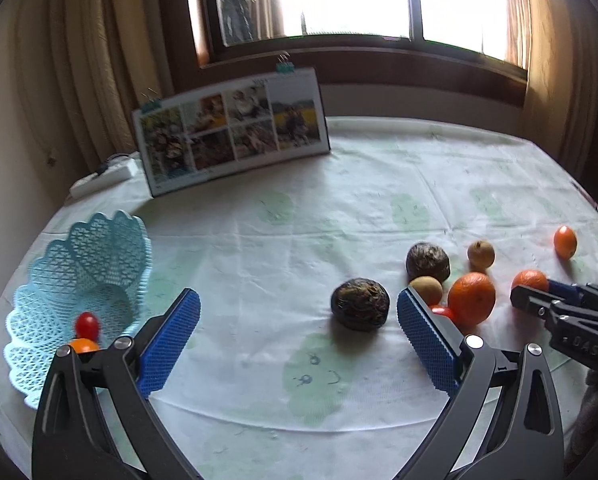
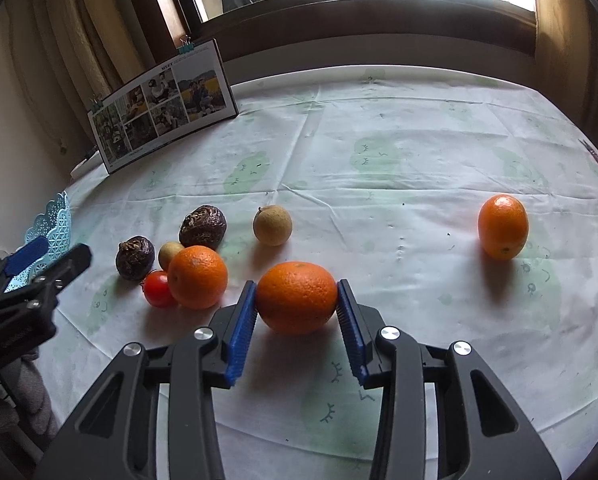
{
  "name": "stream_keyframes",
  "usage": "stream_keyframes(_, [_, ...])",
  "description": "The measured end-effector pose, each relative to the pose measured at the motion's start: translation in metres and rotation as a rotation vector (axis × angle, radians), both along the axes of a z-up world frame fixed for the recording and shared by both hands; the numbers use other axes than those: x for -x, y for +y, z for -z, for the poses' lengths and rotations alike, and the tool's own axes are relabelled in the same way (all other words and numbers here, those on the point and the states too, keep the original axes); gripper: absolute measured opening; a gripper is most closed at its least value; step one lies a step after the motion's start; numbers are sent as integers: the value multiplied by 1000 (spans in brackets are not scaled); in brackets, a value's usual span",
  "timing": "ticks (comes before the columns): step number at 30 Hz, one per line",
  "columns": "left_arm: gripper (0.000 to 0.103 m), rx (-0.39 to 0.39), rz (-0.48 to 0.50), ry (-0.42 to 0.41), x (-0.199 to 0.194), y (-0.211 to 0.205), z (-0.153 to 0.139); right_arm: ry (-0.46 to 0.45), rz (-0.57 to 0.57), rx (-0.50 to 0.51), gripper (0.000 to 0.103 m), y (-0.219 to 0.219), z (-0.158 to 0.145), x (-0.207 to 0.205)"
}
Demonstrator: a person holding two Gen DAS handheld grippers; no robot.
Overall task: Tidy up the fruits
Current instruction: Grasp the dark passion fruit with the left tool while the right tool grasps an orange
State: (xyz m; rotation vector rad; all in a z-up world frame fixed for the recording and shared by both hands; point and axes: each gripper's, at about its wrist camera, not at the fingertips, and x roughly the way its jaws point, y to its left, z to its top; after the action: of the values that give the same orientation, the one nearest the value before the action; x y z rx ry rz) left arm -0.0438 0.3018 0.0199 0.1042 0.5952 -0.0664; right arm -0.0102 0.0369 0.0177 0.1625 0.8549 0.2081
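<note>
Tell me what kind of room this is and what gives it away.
Most likely a room in a home, perhaps a dining corner. A round table under a printed tablecloth stands by a curtained window, with a clipped photo calendar propped on it and loose fruit beside a blue basket.

A round table covered by a white cloth (image 2: 379, 152) with pale green patches. A standing photo calendar (image 2: 161, 106) sits at the far left edge. Nearer than the calendar, at the left rim, rests a light blue lattice basket (image 1: 79, 280). To the basket's right lie two dark wrinkled fruits (image 2: 135, 258) (image 2: 203, 226), a cherry tomato (image 2: 157, 289), two small tan fruits (image 2: 170, 254) (image 2: 272, 225), two oranges (image 2: 197, 277) (image 2: 297, 297), and, well apart, a kumquat (image 2: 503, 227).
</note>
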Motion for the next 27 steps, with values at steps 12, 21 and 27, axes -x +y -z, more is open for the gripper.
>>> stream_keyframes(12, [80, 60, 105, 140, -30, -18, 21, 8, 2, -22, 41, -2, 1, 0])
stream_keyframes(21, [51, 76, 111, 205, -40, -21, 33, 9, -1, -30, 41, -3, 2, 0])
stream_keyframes(27, [45, 79, 121, 184, -36, -21, 31, 9, -2, -31, 41, -4, 2, 0])
